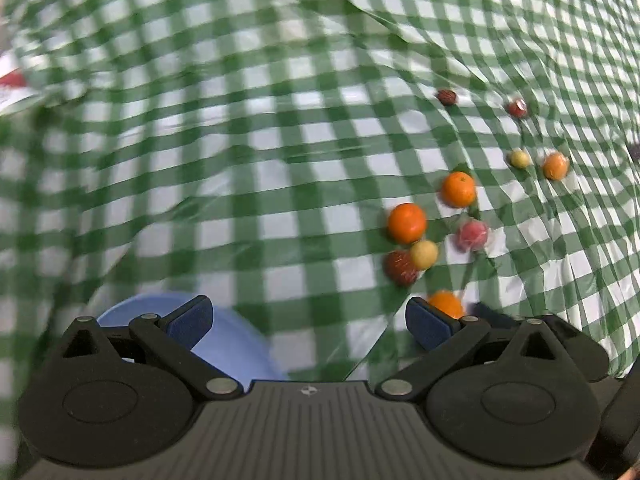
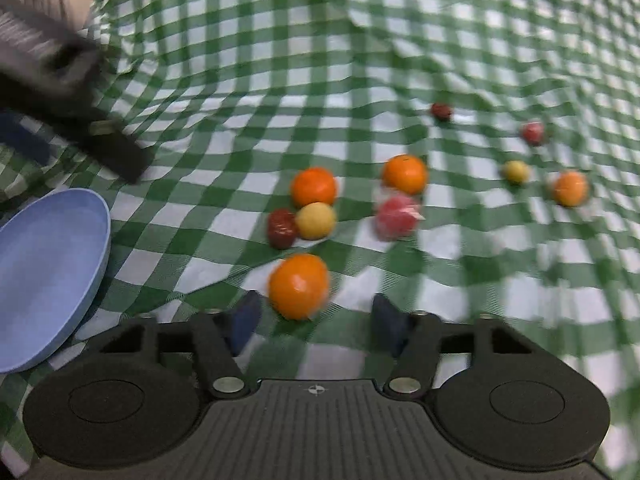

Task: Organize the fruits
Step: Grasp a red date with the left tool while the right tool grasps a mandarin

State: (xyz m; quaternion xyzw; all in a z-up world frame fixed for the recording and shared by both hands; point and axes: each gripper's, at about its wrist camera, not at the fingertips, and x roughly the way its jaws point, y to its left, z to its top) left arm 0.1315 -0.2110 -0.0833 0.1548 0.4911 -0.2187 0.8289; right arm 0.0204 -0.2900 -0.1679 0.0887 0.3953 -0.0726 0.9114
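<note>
In the left wrist view, the left gripper [image 1: 308, 320] has its fingers [image 1: 192, 320] spread wide, with nothing between them. Under the left finger sits a light blue bowl [image 1: 240, 344], partly hidden. The green and white checked cloth [image 1: 240, 160] covers the table and has wrinkles in it. The fruits lie in a loose group on the right. I count four oranges; the nearest orange [image 1: 446, 304] peeks out just behind the right finger. There are two small yellow fruits [image 1: 424, 255], a pink-red fruit [image 1: 473, 235], and three dark red fruits [image 1: 401, 267]. All are round, so they point no special way.

In the right wrist view, the right gripper [image 2: 316, 320] has its fingers [image 2: 244, 326] partly closed, a bit wider than the nearest orange [image 2: 299, 286], which sits on the cloth just ahead of the tips, not squeezed. The bowl [image 2: 48, 272] lies at the left, tipped open toward the camera. The same ten fruits show here. The left gripper is a dark blur at the upper left [image 2: 60, 92].
</note>
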